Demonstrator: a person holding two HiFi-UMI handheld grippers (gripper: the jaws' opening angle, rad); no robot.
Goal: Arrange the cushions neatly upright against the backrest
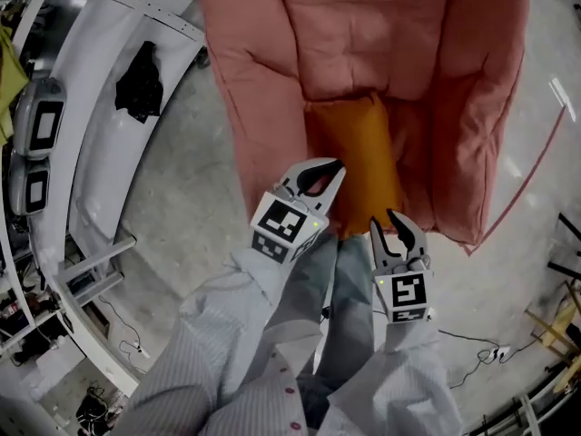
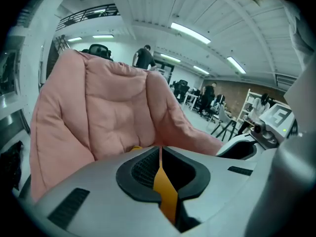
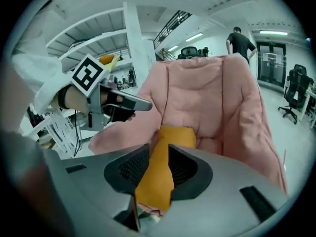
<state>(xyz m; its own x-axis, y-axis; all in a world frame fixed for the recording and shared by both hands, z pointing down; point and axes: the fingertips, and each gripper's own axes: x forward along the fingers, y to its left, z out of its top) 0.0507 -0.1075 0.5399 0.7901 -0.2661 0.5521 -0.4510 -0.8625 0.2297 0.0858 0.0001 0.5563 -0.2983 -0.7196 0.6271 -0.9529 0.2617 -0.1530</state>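
An orange cushion lies flat on the seat of a pink padded chair, its far end against the backrest. My left gripper is at the cushion's near left edge. In the left gripper view its jaws are shut, with a strip of the orange cushion pinched between them and the pink chair behind. My right gripper is at the cushion's near right corner. Its jaws stand apart, with the cushion showing in the gap. The pink chair is upright beyond it.
A white rack with a black object curves along the left. Cables and a power strip lie on the concrete floor at the right. A red cord hangs beside the chair. People and office chairs stand far behind.
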